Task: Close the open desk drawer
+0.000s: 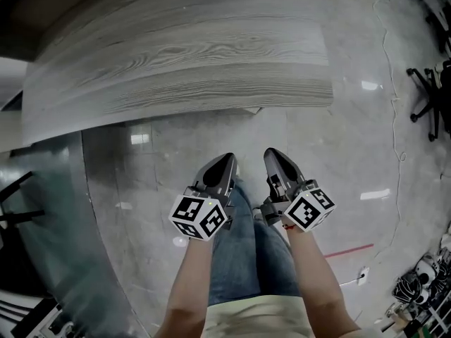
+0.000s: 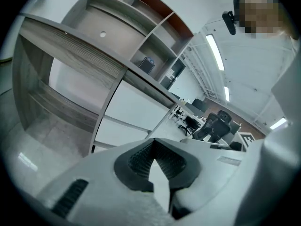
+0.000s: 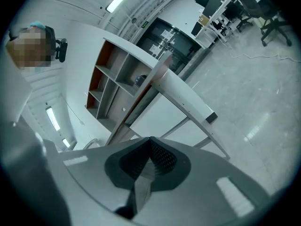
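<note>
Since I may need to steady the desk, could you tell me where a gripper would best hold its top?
Probably the near edge of the top, coming from the person's side: it is a thin slab with open space beneath, so one jaw could pass over and one under. The left gripper and right gripper are shut and must open first.
</note>
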The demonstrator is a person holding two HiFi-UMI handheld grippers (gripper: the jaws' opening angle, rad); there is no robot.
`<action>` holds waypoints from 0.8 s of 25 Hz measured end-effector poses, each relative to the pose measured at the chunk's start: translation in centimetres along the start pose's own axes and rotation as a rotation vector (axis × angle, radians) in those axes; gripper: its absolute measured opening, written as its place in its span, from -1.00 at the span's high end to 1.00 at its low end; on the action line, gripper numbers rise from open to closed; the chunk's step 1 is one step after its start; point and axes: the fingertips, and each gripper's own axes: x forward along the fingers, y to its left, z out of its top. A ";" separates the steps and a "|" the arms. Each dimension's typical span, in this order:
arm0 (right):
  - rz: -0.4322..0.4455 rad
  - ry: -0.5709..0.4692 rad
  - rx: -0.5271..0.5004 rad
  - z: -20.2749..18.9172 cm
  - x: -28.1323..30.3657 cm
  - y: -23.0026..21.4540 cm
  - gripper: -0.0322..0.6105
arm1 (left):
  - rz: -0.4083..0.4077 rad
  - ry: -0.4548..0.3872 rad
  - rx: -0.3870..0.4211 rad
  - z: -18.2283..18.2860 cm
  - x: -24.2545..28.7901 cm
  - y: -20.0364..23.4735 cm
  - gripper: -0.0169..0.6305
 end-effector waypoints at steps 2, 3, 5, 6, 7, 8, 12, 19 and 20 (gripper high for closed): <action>-0.005 0.016 -0.025 -0.1 -1.3 0.6 0.90 | 0.012 -0.002 0.008 -0.5 -0.8 -1.2 0.96; -0.008 0.022 -0.036 -0.2 -1.9 1.0 0.90 | 0.018 -0.001 0.014 -0.7 -1.2 -1.7 0.96; -0.011 0.028 -0.052 0.0 -3.1 1.9 0.90 | 0.026 -0.004 0.020 -0.8 -2.3 -2.8 0.96; -0.012 0.032 -0.063 0.1 -3.7 2.4 0.90 | 0.029 -0.007 0.021 -0.8 -2.8 -3.4 0.96; -0.014 0.039 -0.075 0.2 -4.3 2.8 0.90 | 0.033 -0.012 0.023 -0.7 -3.2 -4.0 0.96; -0.017 0.046 -0.088 0.3 -4.8 3.2 0.90 | 0.037 -0.016 0.027 -0.6 -3.7 -4.5 0.96; -0.021 0.062 -0.130 1.0 -7.2 5.2 0.90 | 0.057 -0.029 0.048 0.1 -5.8 -7.1 0.96; -0.020 0.086 -0.183 2.9 -12.6 10.0 0.90 | 0.074 -0.037 0.042 1.2 -10.3 -12.7 0.96; -0.016 0.089 -0.197 3.1 -13.3 10.6 0.90 | 0.077 -0.037 0.047 1.3 -10.8 -13.5 0.96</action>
